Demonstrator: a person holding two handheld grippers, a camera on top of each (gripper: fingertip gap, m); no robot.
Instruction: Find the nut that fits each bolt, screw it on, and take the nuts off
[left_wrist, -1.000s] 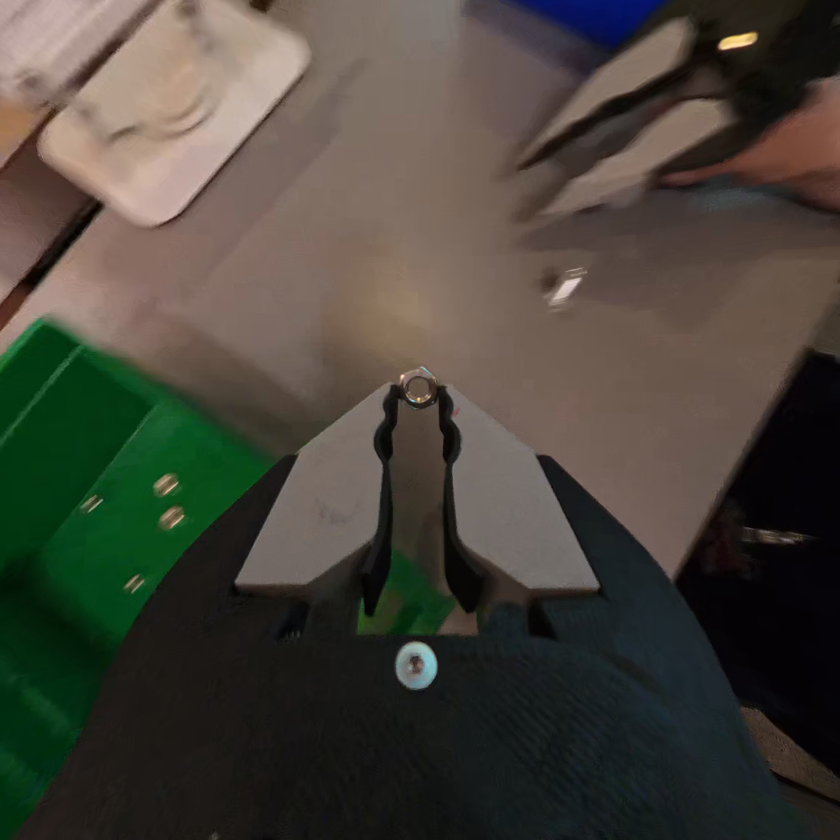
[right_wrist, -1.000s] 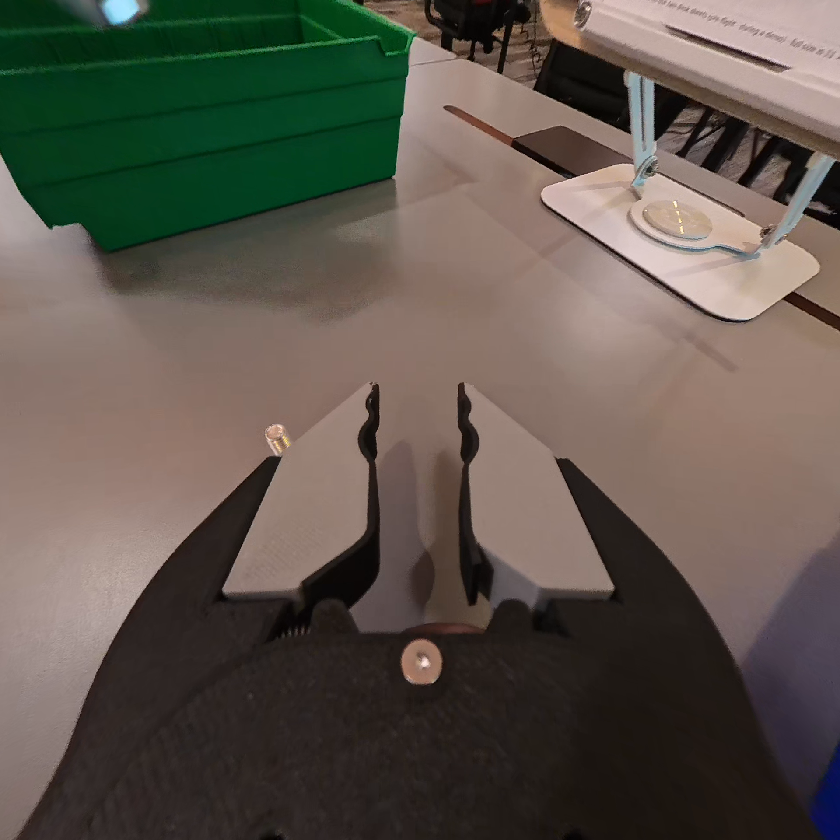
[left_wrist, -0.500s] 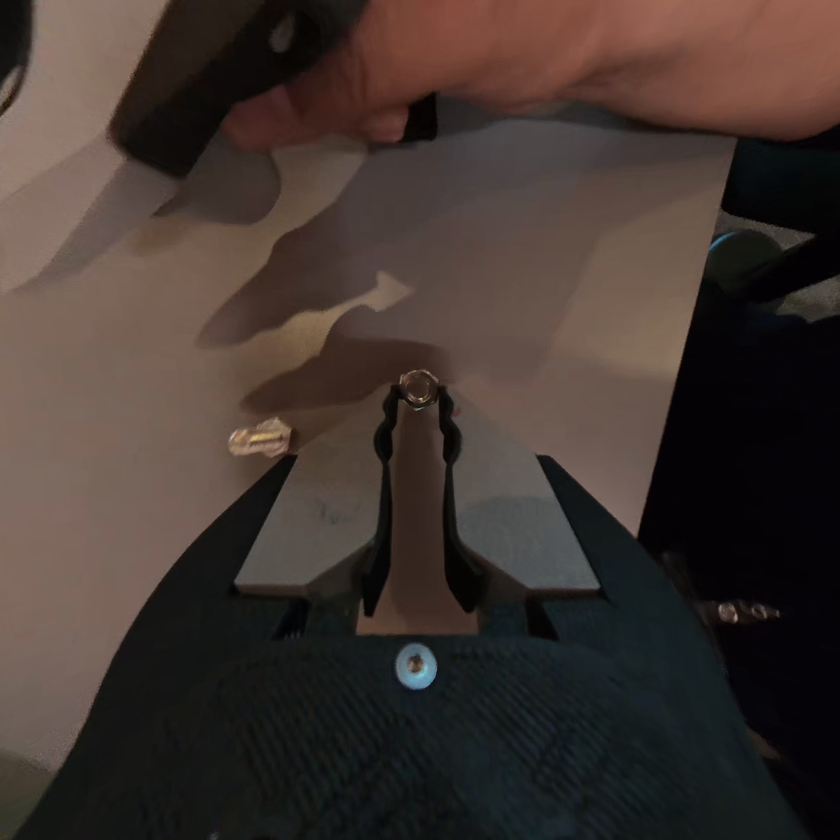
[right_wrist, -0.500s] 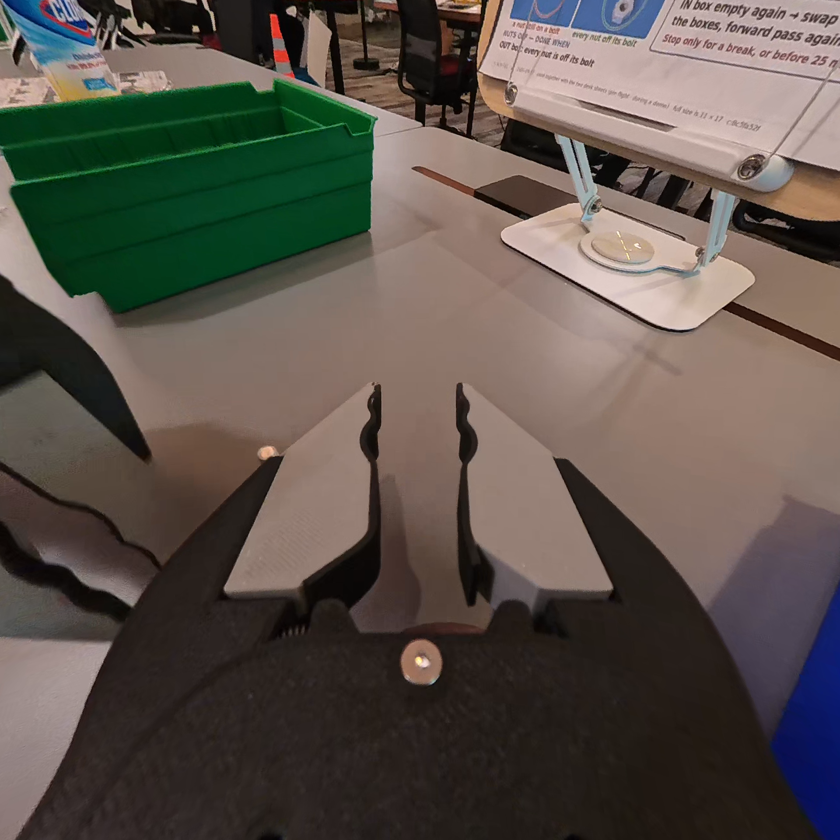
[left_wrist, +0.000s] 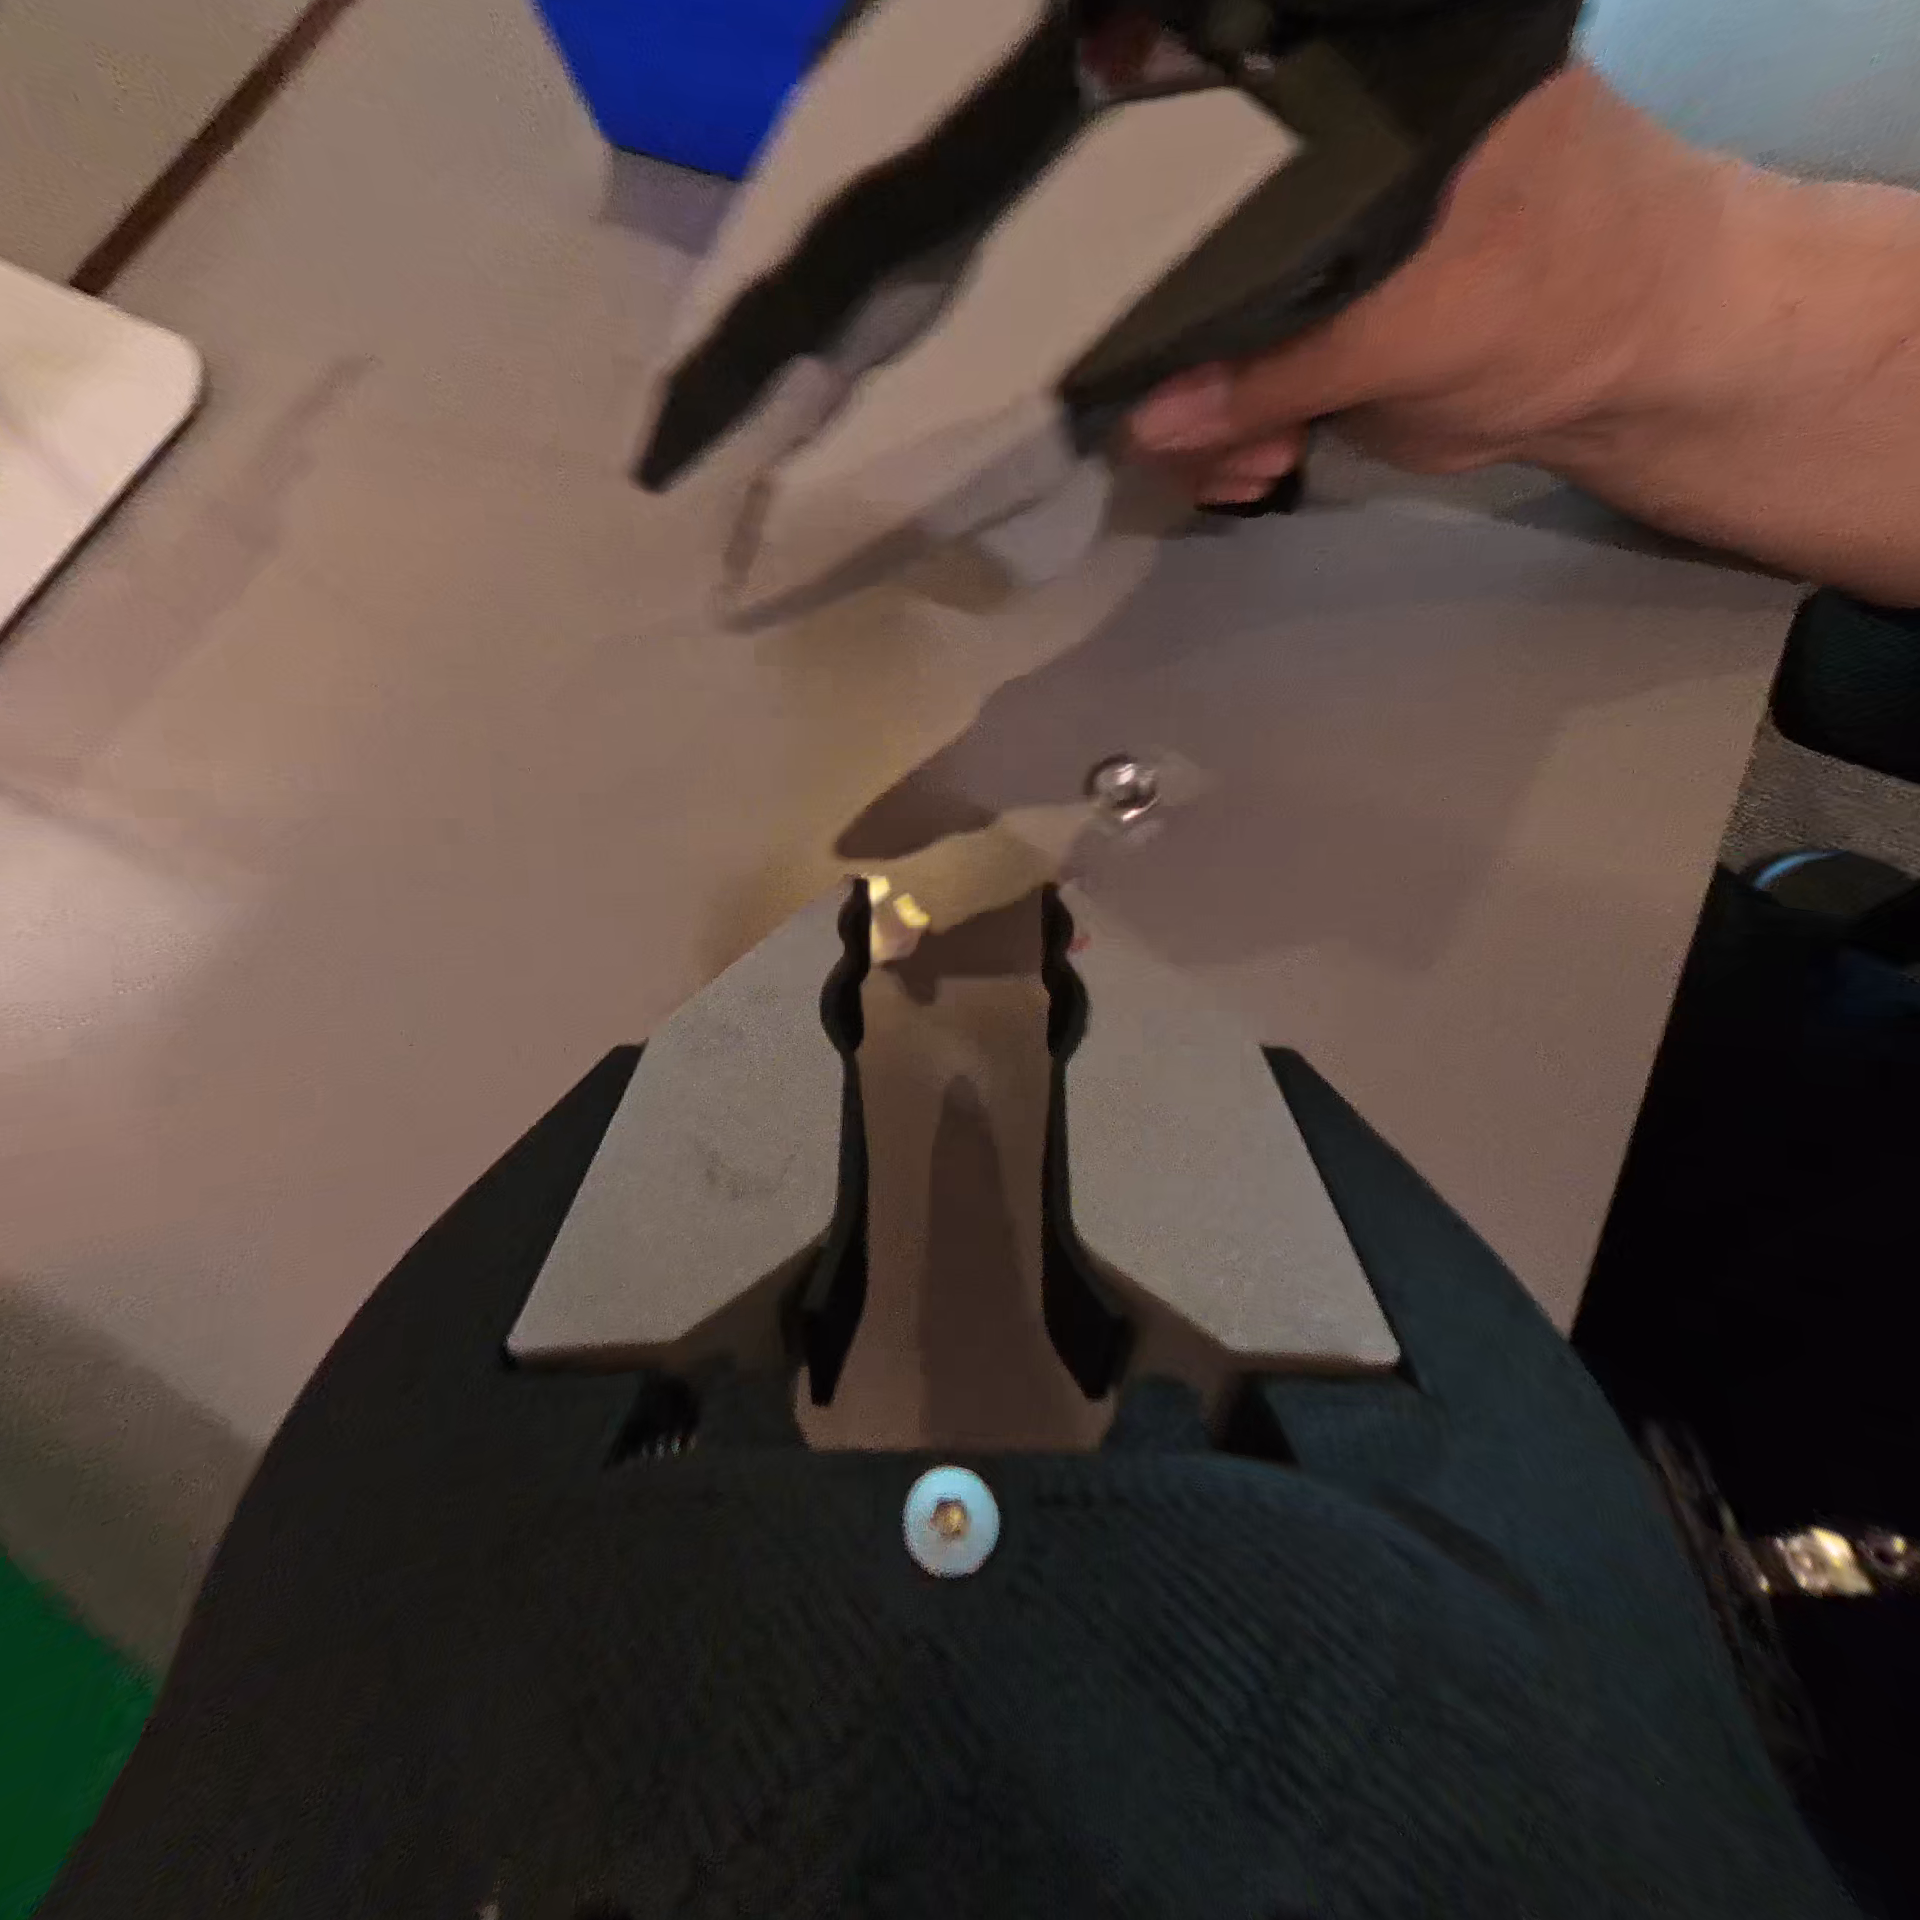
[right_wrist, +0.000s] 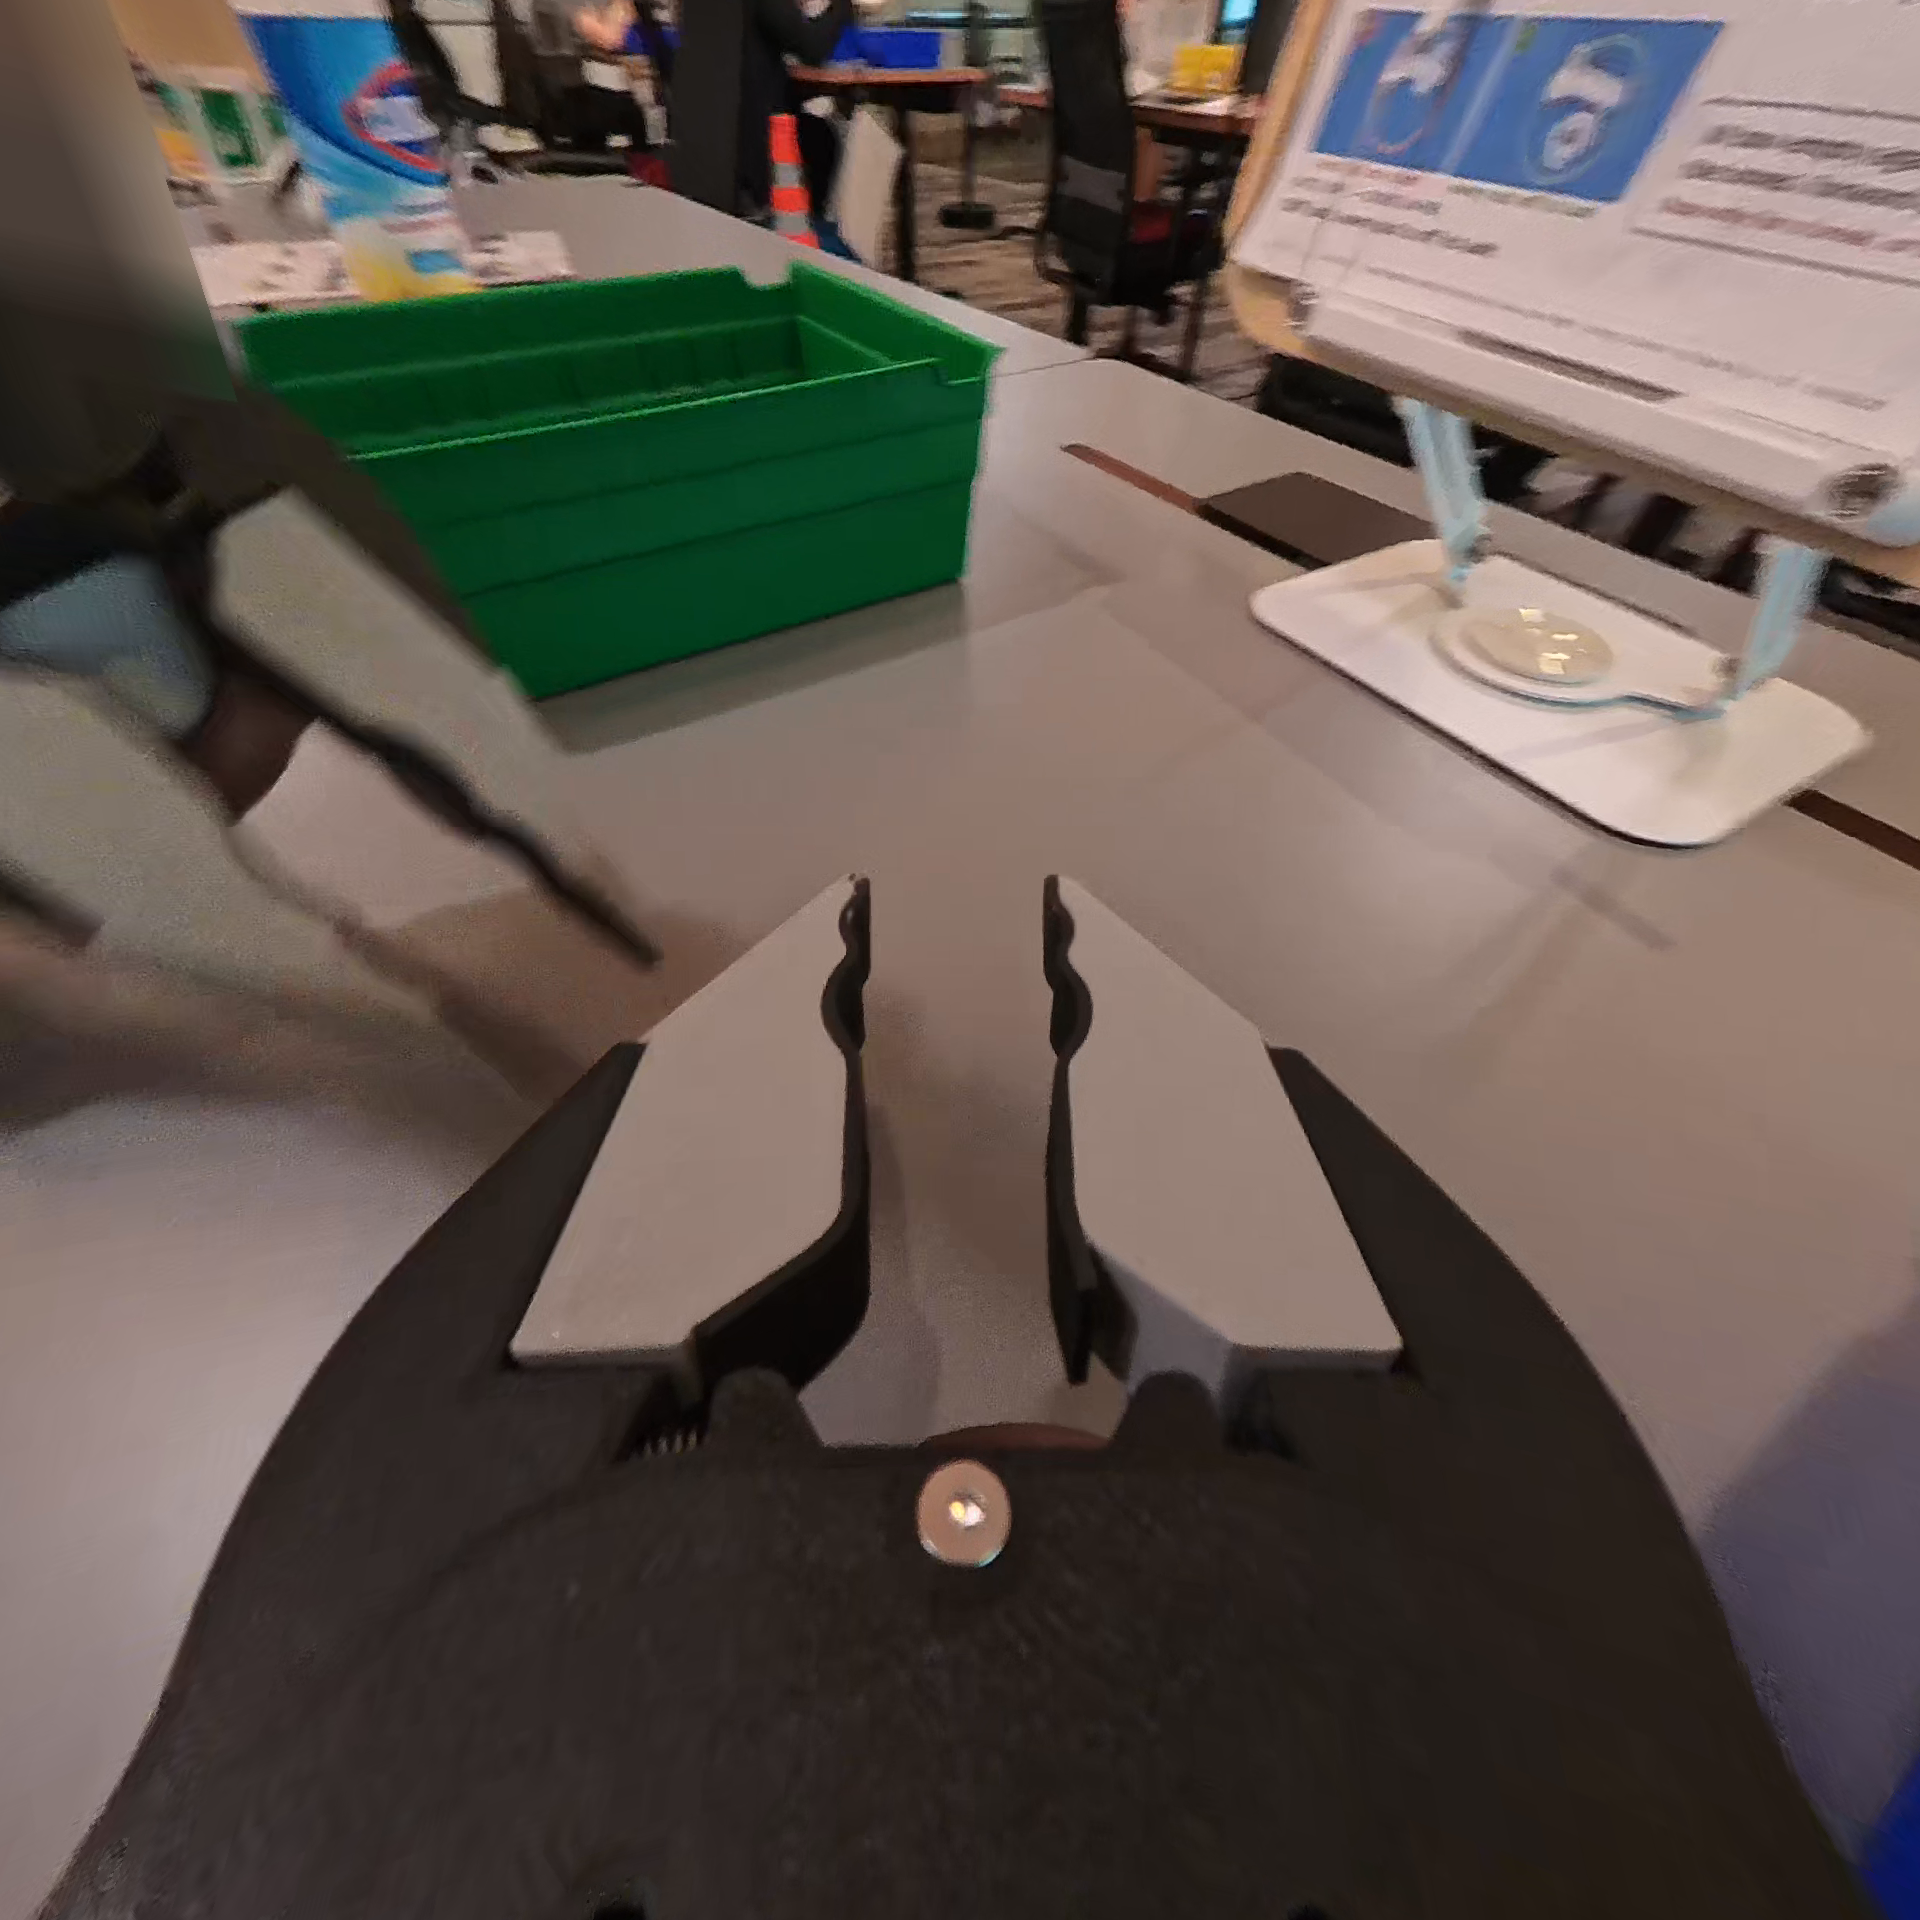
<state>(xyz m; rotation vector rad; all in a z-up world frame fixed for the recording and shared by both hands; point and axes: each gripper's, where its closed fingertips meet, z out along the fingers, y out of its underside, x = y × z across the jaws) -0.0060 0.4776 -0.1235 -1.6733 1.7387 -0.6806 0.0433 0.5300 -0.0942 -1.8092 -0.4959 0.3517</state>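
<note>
In the left wrist view my left gripper (left_wrist: 954, 904) is open just above the grey table (left_wrist: 416, 831). A small shiny nut (left_wrist: 891, 927), blurred, lies against the inside of the left fingertip; the right pad stands clear of it. A small silver bolt (left_wrist: 1127, 792) lies on the table just beyond, to the right. My right gripper (right_wrist: 954, 904) is open and empty over bare table. It also shows in the left wrist view (left_wrist: 790, 488), held by a hand (left_wrist: 1558, 343) above the bolt. The left gripper shows blurred at the left of the right wrist view (right_wrist: 416, 748).
A green bin (right_wrist: 675, 468) stands at the back left of the table. A white stand base (right_wrist: 1558, 717) carries a tilted sign board (right_wrist: 1621, 239) at the right. A blue bin (left_wrist: 686, 73) is at the far side. The table edge (left_wrist: 1662, 1039) runs close on the right.
My left jaws have opened and the nut they pinched has left the grasp, now resting by the left fingertip. The left gripper swung round; the right gripper stayed open.
</note>
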